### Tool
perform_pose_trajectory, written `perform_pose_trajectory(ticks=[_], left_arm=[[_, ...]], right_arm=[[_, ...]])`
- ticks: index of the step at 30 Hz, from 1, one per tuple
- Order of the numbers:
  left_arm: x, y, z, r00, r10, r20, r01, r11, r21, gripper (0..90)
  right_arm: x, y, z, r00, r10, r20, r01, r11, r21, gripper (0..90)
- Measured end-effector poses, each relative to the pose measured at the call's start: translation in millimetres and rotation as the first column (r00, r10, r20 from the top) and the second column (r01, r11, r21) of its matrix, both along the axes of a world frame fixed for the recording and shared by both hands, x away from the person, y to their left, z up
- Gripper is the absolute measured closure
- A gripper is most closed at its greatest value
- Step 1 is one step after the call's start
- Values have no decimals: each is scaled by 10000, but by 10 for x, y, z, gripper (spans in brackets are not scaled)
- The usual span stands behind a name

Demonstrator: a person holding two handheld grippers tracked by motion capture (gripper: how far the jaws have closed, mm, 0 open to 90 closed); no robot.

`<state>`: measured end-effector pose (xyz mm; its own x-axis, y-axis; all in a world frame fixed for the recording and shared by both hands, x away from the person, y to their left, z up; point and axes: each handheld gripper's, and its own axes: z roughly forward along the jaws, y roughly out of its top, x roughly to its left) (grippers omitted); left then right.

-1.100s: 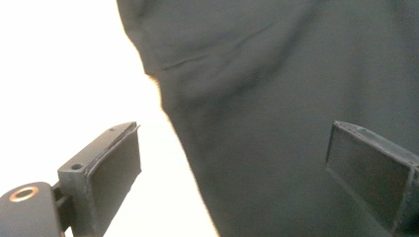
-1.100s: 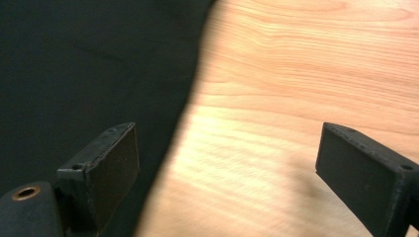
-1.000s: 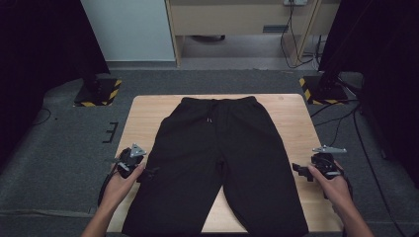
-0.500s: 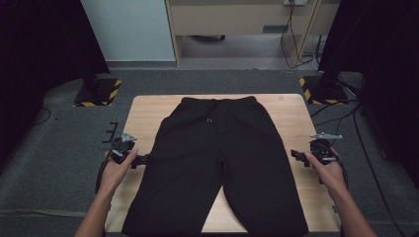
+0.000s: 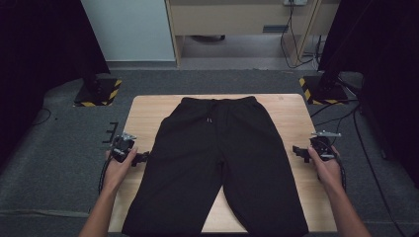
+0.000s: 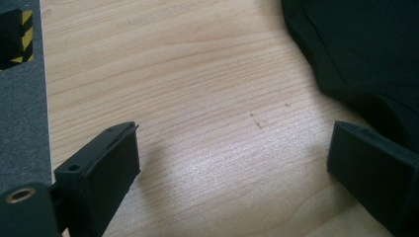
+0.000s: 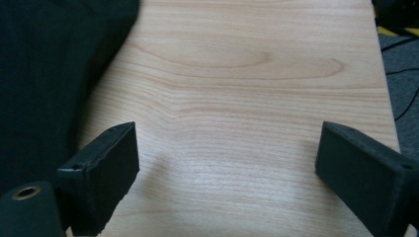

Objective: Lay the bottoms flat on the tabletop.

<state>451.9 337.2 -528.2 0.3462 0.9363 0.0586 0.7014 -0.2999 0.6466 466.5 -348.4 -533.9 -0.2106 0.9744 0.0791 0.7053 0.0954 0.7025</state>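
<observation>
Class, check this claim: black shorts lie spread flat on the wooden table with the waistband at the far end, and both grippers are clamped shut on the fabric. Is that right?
Not quite. The shorts do lie flat on the table, waistband far, but the left gripper and right gripper are open over bare wood, gripping nothing, as both gripper views show.

Dim room with dark, murky edges; overhead light brightens the counter. Both gripper views show a soft sheen on the wood, blurred near claws and faint shadows.

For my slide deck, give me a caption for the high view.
Black shorts flat on a wooden table, open left gripper and right gripper at either side.
</observation>
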Motion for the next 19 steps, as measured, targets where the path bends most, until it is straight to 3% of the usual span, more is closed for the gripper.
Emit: perform_pose_trajectory(ticks=[3,5,7,12,19], left_arm=[[-12,11,-24,9999,85,74,-82,9995,-316,41],[-34,23,-52,9998,103,151,-94,9982,-596,40],[-73,28,-84,9986,152,511,-114,9972,-735,30],[-211,-10,-87,9985,-33,541,73,9973,-733,26],[-303,-19,-87,9987,97,506,-60,9974,-723,18]], right_arm=[[-21,4,-21,9997,-120,192,122,9999,-111,94],[-39,27,-51,9990,-102,435,128,9981,-603,93],[-49,51,-53,9992,-105,397,132,9975,-693,87],[-147,82,-53,9991,-15,427,46,9974,-724,87],[-284,104,-52,9992,-60,386,86,9976,-686,84]])
